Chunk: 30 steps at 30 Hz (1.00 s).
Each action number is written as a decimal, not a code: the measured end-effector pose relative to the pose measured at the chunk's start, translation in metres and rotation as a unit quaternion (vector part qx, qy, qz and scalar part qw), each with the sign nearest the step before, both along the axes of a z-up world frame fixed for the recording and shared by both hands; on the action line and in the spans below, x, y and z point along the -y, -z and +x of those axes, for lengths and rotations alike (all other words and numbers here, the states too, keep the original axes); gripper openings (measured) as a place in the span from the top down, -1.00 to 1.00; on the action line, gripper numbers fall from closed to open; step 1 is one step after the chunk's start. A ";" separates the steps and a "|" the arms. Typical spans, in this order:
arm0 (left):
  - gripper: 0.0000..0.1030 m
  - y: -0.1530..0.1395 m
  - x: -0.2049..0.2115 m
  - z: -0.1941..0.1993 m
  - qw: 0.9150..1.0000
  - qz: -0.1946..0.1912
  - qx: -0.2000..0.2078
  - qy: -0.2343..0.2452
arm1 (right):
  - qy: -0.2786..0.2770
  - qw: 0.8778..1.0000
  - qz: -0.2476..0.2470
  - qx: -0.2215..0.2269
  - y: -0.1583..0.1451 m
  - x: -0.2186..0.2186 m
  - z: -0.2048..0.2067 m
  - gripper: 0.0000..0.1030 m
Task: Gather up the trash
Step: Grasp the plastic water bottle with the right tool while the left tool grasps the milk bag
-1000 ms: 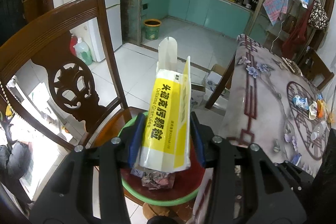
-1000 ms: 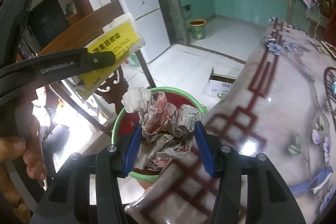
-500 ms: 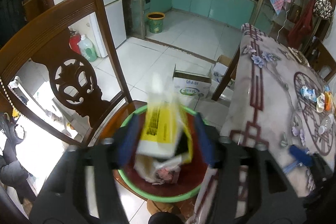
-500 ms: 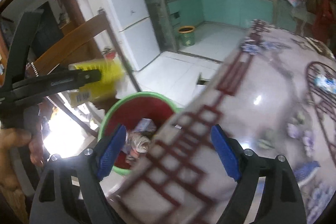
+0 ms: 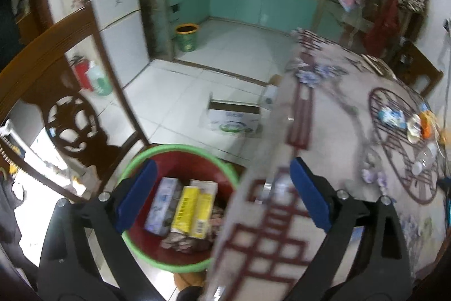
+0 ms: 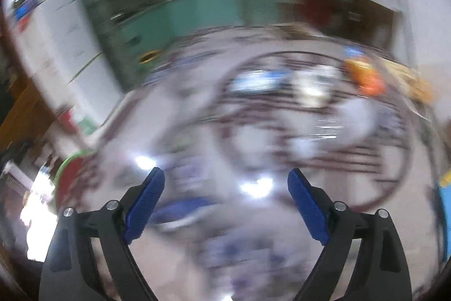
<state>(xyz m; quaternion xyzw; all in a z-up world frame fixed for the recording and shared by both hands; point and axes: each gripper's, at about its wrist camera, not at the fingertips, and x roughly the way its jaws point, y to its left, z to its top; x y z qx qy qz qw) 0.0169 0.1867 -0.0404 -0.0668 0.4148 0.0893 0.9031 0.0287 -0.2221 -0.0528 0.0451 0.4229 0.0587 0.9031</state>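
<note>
Left gripper [image 5: 222,196] spread wide, empty, above basin rim and counter [image 5: 332,137] edge. Yellow box [image 5: 191,212] lies in green-rimmed red basin [image 5: 180,268] on crumpled paper, beside pale box [image 5: 163,205]. Right gripper [image 6: 225,199] spread wide, empty, over counter; view blurred. Wrappers [image 5: 394,116] far across counter.

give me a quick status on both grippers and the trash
Left gripper open, empty. Right gripper open, empty, view blurred. Yellow box lying in the basin. More litter on the table.
</note>
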 end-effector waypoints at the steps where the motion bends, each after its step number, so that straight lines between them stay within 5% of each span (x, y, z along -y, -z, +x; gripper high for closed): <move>1: -0.80 0.000 0.011 0.004 1.000 0.000 -0.003 0.010 | 0.040 0.999 0.013 -0.001 0.002 0.031 0.008 -0.73; 5: -0.80 0.004 0.055 0.018 0.999 -0.008 -0.012 0.051 | 0.172 0.981 0.088 -0.017 0.019 0.112 0.031 -0.73; 9: -0.80 0.005 0.101 0.032 0.996 -0.025 -0.011 0.086 | 0.210 0.969 0.126 -0.038 0.036 0.142 0.054 -0.73; 17: -0.80 0.012 0.175 0.050 0.987 -0.045 -0.016 0.151 | 0.199 0.966 0.131 -0.095 0.072 0.142 0.109 -0.77; 21: -0.81 0.019 0.201 0.063 0.984 -0.053 -0.027 0.166 | 0.167 0.972 0.127 -0.102 0.077 0.141 0.118 -0.37; 25: -0.80 0.028 0.221 0.073 0.982 -0.057 -0.039 0.174 | 0.135 0.979 0.108 -0.106 0.073 0.137 0.111 -0.29; 30: -0.80 0.044 0.260 0.092 0.976 0.027 -0.041 0.210 | 0.111 0.971 0.153 -0.145 0.069 0.146 0.077 -0.14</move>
